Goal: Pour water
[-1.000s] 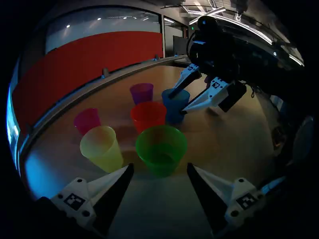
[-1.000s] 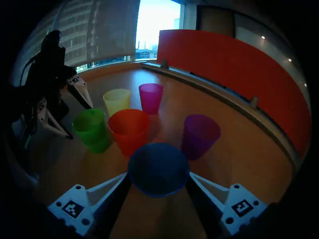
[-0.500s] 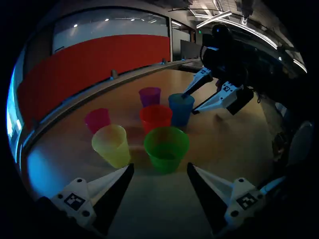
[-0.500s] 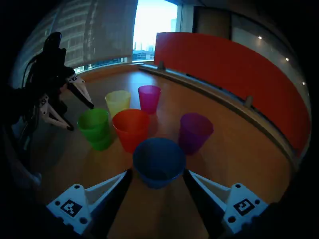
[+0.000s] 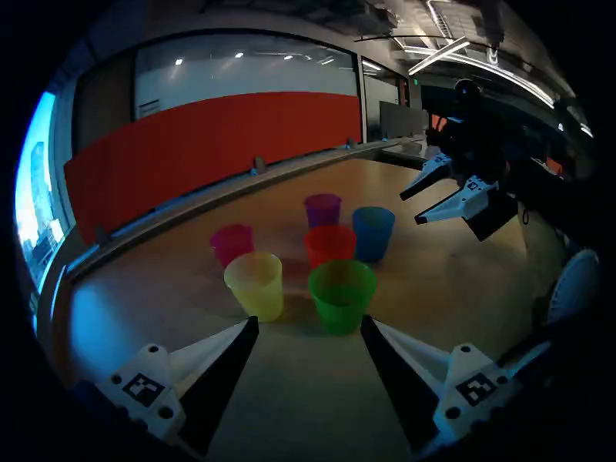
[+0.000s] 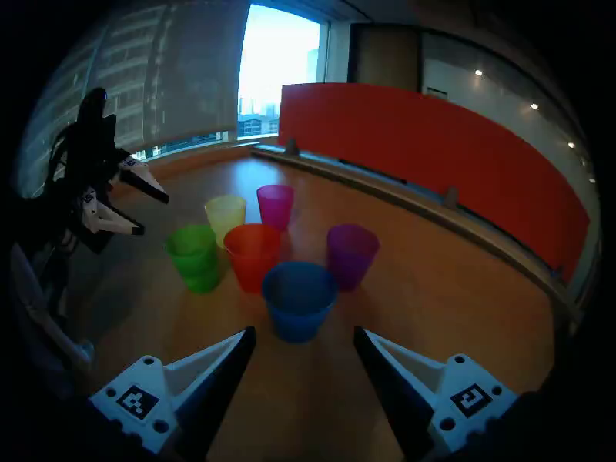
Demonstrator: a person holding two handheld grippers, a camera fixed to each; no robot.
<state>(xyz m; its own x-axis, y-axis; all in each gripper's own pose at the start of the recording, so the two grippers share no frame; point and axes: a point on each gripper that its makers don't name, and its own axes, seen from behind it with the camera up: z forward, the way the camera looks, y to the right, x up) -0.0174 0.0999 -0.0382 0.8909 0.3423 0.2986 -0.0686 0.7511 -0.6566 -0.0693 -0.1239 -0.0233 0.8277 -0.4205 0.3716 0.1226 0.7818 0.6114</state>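
1. Two pull-backs: left gripper (image 5: 308, 320) has retreated, jaws wide, empty; green cup (image 5: 342, 296) stands apart at its 12 o'clock.
2. Likewise right gripper (image 6: 304, 331), wide open, empty; blue cup (image 6: 299, 299) free at 12 o'clock.
3. Judged: pouring over or paused.

Cup count: I am seeing six on the one wooden table (image 5: 454, 269), one of each colour: one green cup (image 5: 341, 292), one yellow cup (image 5: 255, 285), one pink cup (image 5: 232, 243), one red cup (image 5: 329, 245), one purple cup (image 5: 322, 209) and one blue cup (image 5: 373, 232). I am holding two grippers, the left gripper (image 5: 308, 319) and the right gripper (image 6: 304, 329). Each is showing two white fingers (image 5: 208, 362), four in all. Each finger is carrying one square black-and-white marker (image 5: 144, 389), so I am counting four markers.
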